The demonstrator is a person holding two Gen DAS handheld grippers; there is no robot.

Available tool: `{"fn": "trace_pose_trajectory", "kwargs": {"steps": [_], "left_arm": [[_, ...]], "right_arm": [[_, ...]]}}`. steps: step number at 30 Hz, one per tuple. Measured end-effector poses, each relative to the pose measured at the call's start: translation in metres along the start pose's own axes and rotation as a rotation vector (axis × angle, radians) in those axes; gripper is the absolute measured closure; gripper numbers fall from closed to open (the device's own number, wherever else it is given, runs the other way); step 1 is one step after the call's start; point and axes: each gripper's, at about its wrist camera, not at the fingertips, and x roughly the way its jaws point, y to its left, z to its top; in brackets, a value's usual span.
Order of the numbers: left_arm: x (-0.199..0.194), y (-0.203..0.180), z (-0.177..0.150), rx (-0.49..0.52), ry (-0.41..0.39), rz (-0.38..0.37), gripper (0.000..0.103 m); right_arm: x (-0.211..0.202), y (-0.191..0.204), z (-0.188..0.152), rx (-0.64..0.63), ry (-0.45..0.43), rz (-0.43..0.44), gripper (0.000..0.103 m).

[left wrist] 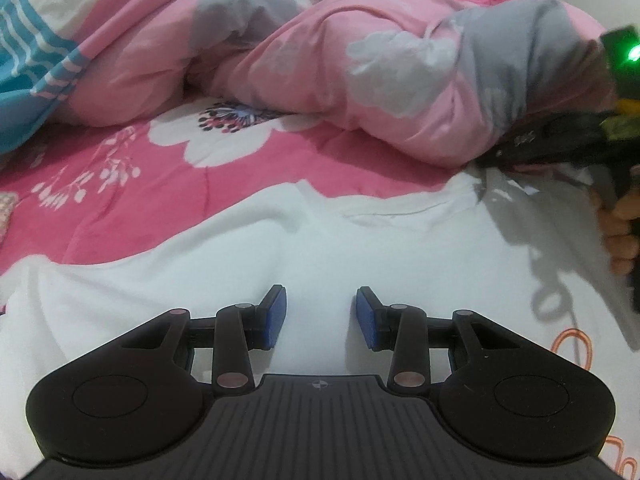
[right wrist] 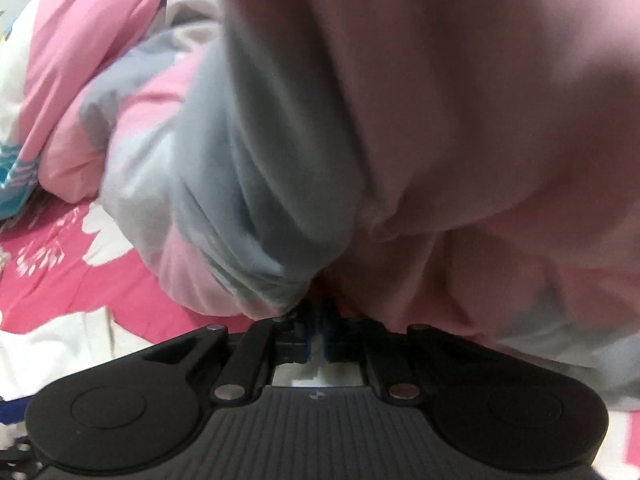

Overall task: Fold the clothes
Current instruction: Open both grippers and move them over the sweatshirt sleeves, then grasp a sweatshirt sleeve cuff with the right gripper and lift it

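Bed surface is covered by a pink floral sheet point(left wrist: 132, 200) with a large white flower print. Piled at the far side is a rumpled pink-and-grey duvet point(left wrist: 360, 76); a blue-and-white striped cloth point(left wrist: 24, 40) is seen at the far left edge.

A white garment point(left wrist: 320, 248), apparently a T-shirt, is spread flat on the sheet in the foreground of the left wrist view, its neckline toward the duvet. Orange print is visible at its right edge.

Left tongs point(left wrist: 321, 316) are held just above the middle of the garment, jaws parted wide, blue pads point(left wrist: 277, 316) facing each other with only white cloth visible in the gap. Nothing is gripped.

Right tongs point(left wrist: 486, 160) are seen at the far right of the left view, at the garment's upper right corner by the duvet edge, held by a hand point(left wrist: 620, 232); a green light is lit on the unit. In the right wrist view the right tongs point(right wrist: 317, 332) are pressed against the duvet, pads nearly together with a narrow slit between. White fabric shows below them, but whether any is pinched cannot be told; the view is blurred and crowded by the duvet.
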Motion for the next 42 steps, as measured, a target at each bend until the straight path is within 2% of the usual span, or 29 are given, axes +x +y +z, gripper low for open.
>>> {"fn": "trace_pose_trajectory", "kwargs": {"steps": [2, 4, 6, 8, 10, 14, 17, 19, 20, 24, 27, 28, 31, 32, 33, 34, 35, 36, 39, 42], "left_arm": [[-0.006, -0.002, 0.002, -0.008, -0.006, 0.0, 0.064], [-0.013, -0.004, 0.003, -0.017, -0.015, -0.003, 0.064], [-0.02, -0.007, 0.005, -0.026, -0.023, -0.006, 0.064], [-0.027, -0.01, 0.007, -0.036, -0.031, -0.009, 0.063], [-0.034, -0.012, 0.009, -0.045, -0.039, -0.012, 0.06], [-0.048, -0.034, 0.009, -0.045, -0.047, -0.063, 0.056], [-0.057, -0.06, 0.007, -0.043, -0.043, -0.124, 0.056], [-0.06, -0.081, 0.004, -0.037, -0.035, -0.164, 0.056], [-0.061, -0.091, 0.002, -0.033, -0.03, -0.183, 0.056], [-0.057, -0.128, -0.005, -0.007, -0.005, -0.235, 0.056], [-0.052, -0.146, -0.012, 0.03, 0.005, -0.226, 0.056], [-0.05, -0.152, -0.014, 0.043, 0.008, -0.223, 0.056], [-0.044, -0.167, -0.02, 0.073, 0.02, -0.207, 0.056], [-0.042, -0.168, -0.022, 0.075, 0.025, -0.194, 0.056], [-0.039, -0.169, -0.023, 0.077, 0.03, -0.181, 0.056], [-0.037, -0.169, -0.024, 0.074, 0.034, -0.167, 0.056], [-0.036, -0.168, -0.025, 0.068, 0.038, -0.154, 0.056], [-0.034, -0.167, -0.025, 0.062, 0.041, -0.14, 0.056], [-0.029, -0.163, -0.025, 0.036, 0.054, -0.106, 0.056], [-0.023, -0.161, -0.024, 0.031, 0.071, -0.078, 0.056]], "right_arm": [[-0.003, -0.001, -0.003, 0.019, -0.002, 0.011, 0.093], [-0.033, -0.004, -0.008, 0.036, -0.026, 0.055, 0.084], [-0.072, -0.01, -0.018, 0.038, -0.033, 0.09, 0.056], [-0.119, -0.028, -0.029, 0.033, -0.031, 0.096, 0.055], [-0.162, -0.057, -0.035, 0.064, -0.004, 0.067, 0.055], [-0.21, -0.143, -0.039, 0.173, 0.108, -0.084, 0.048], [-0.217, -0.208, -0.046, 0.167, 0.245, -0.158, 0.033], [-0.206, -0.229, -0.05, 0.15, 0.316, -0.172, 0.03], [-0.2, -0.237, -0.052, 0.128, 0.356, -0.146, 0.023], [-0.167, -0.243, -0.068, -0.036, 0.509, -0.005, 0.009], [-0.152, -0.239, -0.087, -0.129, 0.595, -0.004, 0.009], [-0.145, -0.238, -0.091, -0.157, 0.613, -0.035, 0.01], [-0.137, -0.235, -0.097, -0.166, 0.62, -0.102, 0.025], [-0.139, -0.236, -0.097, -0.141, 0.604, -0.099, 0.038], [-0.141, -0.237, -0.096, -0.119, 0.591, -0.096, 0.058], [-0.144, -0.237, -0.095, -0.104, 0.582, -0.094, 0.067], [-0.148, -0.236, -0.093, -0.096, 0.564, -0.094, 0.087], [-0.156, -0.232, -0.088, -0.1, 0.529, -0.096, 0.092], [-0.184, -0.227, -0.067, -0.122, 0.413, -0.114, 0.093], [-0.204, -0.24, -0.04, -0.141, 0.339, -0.183, 0.093]]}}
